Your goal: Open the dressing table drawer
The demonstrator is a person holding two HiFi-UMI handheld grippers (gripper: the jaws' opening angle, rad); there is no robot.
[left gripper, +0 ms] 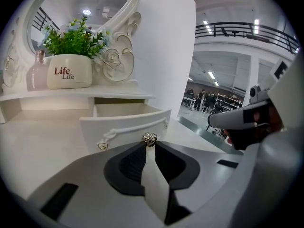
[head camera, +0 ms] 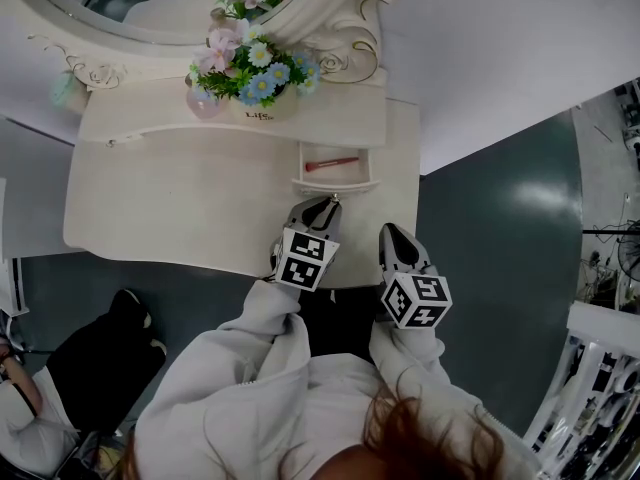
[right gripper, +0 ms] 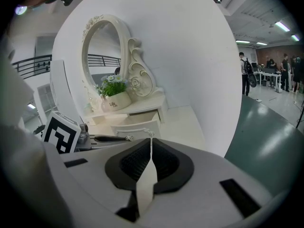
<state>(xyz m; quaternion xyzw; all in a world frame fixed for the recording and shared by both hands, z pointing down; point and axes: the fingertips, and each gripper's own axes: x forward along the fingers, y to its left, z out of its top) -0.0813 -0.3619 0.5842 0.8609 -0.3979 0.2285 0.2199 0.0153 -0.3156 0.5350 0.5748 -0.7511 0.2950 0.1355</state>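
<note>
The small drawer (head camera: 338,184) of the white dressing table (head camera: 180,198) stands pulled out under the right end of the shelf, and a red stick (head camera: 330,163) lies inside it. My left gripper (head camera: 322,206) reaches its front. In the left gripper view the metal drawer knob (left gripper: 150,139) sits right between the tips of my left gripper (left gripper: 150,145), whose jaws stand narrow and are shut on it. My right gripper (head camera: 390,232) hovers beside it over the table's front edge. It is shut (right gripper: 151,139) with nothing between its fingers, and it looks at the drawer front (right gripper: 135,126).
A white "Life" pot of flowers (head camera: 255,78) and a pink bottle (left gripper: 37,75) stand on the shelf below the oval mirror (head camera: 190,3). A white wall (head camera: 480,48) closes the table's right side. A black bag (head camera: 100,353) lies on the floor at left.
</note>
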